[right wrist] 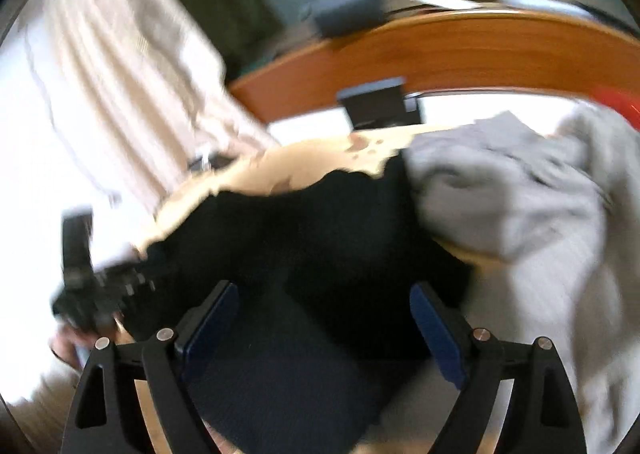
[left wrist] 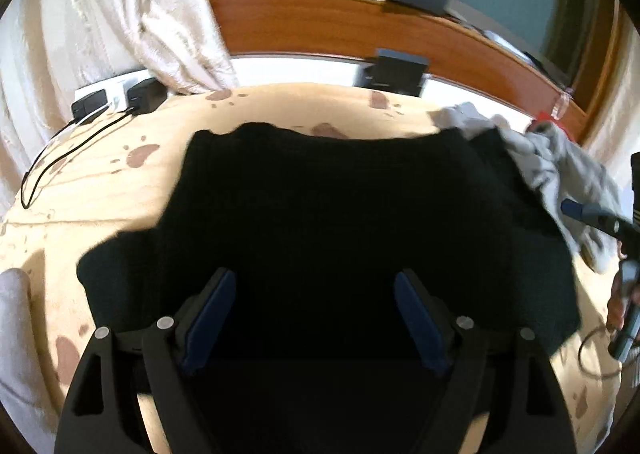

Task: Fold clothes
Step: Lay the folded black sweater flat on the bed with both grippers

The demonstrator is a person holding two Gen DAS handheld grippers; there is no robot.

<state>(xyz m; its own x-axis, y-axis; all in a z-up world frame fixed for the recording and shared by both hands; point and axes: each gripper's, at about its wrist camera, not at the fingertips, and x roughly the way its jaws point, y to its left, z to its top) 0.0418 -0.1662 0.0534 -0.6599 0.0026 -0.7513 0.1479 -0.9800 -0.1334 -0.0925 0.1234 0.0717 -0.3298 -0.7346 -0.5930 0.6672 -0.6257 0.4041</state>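
Note:
A black garment (left wrist: 320, 194) lies spread on the cream spotted cover (left wrist: 100, 182). My left gripper (left wrist: 315, 278) hovers over its near part, open, with only the cloth's surface showing between the blue pads. In the blurred right wrist view the same black garment (right wrist: 320, 222) fills the middle. My right gripper (right wrist: 324, 290) is open above it, jaws wide apart and nothing pinched. A crumpled grey garment (left wrist: 552, 166) lies at the right, overlapping the black one's edge; it looms large as the grey garment (right wrist: 520, 194). A finger of the right gripper (left wrist: 580, 212) shows at the right edge.
A power strip with chargers and cables (left wrist: 116, 100) sits at the cover's far left. A cream curtain (left wrist: 132, 14) hangs behind it. A wooden ledge (left wrist: 320, 26) runs along the back, a dark box (left wrist: 394, 72) below it. A hand (right wrist: 68, 346) holds the other gripper's handle.

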